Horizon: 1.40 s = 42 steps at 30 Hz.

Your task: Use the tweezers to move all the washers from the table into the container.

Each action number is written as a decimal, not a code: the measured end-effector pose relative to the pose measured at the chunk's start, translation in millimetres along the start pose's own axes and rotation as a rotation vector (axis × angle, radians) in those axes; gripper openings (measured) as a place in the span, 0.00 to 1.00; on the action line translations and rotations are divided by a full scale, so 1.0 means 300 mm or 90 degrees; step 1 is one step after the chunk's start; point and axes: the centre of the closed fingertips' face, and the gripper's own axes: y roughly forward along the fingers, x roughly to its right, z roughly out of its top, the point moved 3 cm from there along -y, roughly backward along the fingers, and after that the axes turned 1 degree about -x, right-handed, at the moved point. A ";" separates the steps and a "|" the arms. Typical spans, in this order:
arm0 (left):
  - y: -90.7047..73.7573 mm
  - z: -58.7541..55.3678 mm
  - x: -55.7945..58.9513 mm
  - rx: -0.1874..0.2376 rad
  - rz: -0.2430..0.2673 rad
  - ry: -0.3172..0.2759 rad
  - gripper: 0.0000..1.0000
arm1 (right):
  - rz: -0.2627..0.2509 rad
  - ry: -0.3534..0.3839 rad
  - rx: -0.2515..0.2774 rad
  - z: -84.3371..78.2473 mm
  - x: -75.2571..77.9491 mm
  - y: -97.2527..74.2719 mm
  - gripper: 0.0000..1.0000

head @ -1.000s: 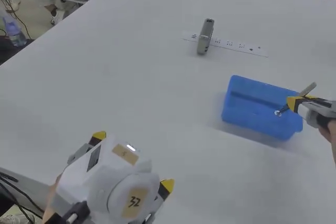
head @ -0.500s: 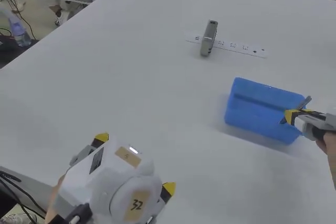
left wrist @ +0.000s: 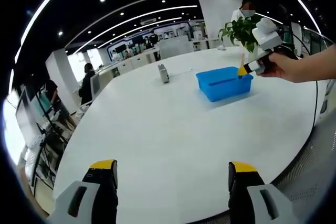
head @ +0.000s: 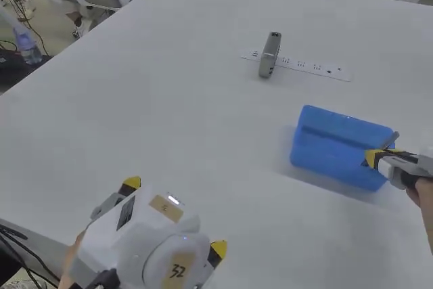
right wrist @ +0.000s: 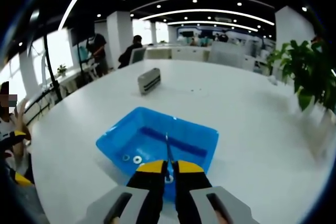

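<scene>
The blue container (head: 338, 143) sits on the white table, right of centre. My right gripper (head: 373, 159) hovers at its near right corner, shut on thin metal tweezers (head: 392, 140). In the right gripper view the tweezers (right wrist: 168, 148) point down over the container (right wrist: 152, 140), where at least two washers (right wrist: 137, 159) lie on the floor; a third seems to lie by the tweezers' tip. My left gripper (head: 173, 216) is held low at the near left, far from the container. Its jaws stand wide open around nothing (left wrist: 170, 169).
A white power strip (head: 304, 66) lies beyond the container, with a grey block (head: 269, 54) standing on its left end. The table (head: 169, 99) is broad and white. Office chairs and a person are past its far left edge.
The right gripper has drawn back toward the container's near right corner, so the tweezers' tip no longer reaches over its middle. The left gripper has barely moved.
</scene>
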 end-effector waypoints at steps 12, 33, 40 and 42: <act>-0.035 0.055 -0.003 0.051 -0.014 -0.027 0.88 | 0.004 0.015 0.043 0.067 -0.001 -0.056 0.03; -0.101 0.347 0.156 0.135 -0.293 0.017 0.45 | 0.217 -0.215 0.018 0.029 -0.411 -0.302 0.02; -0.096 0.381 0.213 0.124 -0.378 0.082 0.36 | 0.280 -0.256 0.000 0.010 -0.500 -0.345 0.02; -0.098 0.394 0.226 0.128 -0.397 0.091 0.34 | 0.294 -0.267 -0.007 0.000 -0.519 -0.352 0.02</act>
